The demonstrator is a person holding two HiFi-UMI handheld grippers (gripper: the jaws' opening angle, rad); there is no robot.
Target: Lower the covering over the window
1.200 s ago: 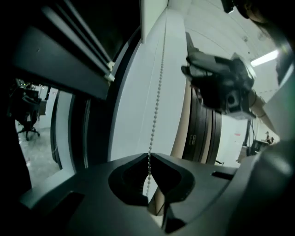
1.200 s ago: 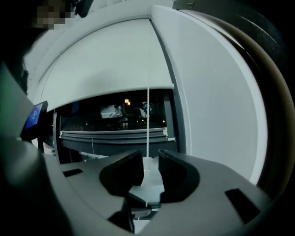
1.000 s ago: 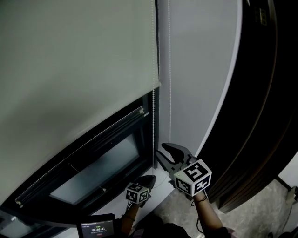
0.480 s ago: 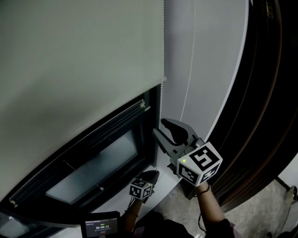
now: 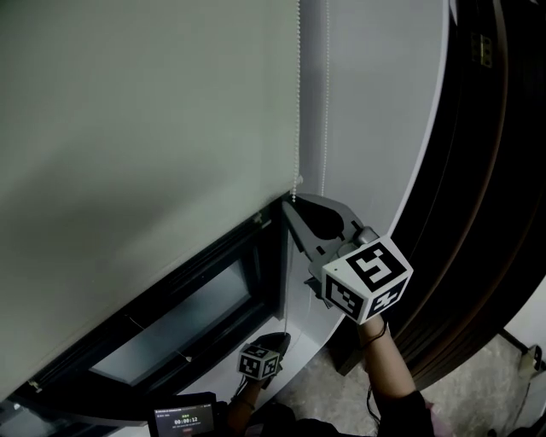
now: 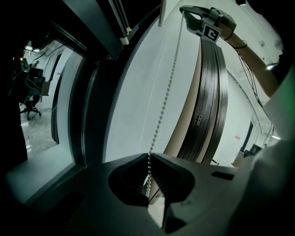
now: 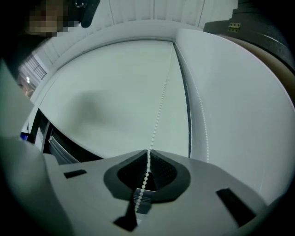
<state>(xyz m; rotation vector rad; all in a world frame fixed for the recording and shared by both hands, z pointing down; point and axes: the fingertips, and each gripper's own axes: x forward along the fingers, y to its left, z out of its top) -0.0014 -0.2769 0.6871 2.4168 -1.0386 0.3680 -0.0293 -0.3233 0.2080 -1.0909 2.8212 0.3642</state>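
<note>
A pale grey-green roller blind covers most of the window; its lower edge slants just above the dark window frame. A white bead chain hangs along the blind's right edge. My right gripper is up at the blind's lower right corner. Its jaws are closing, and the pads pinch the chain at the tips. My left gripper is low by the sill, shut on the same chain, which runs up from its tips to the right gripper.
A strip of white wall lies right of the chain, with a second bead strand over it. Beyond it stands a dark curved wooden frame. Glass shows under the blind. A small screen sits at the bottom edge.
The right gripper has gone up along the chain with its jaws wide and has closed on it. The blind's lower edge now sits closer to the frame. The left gripper has stayed low.
</note>
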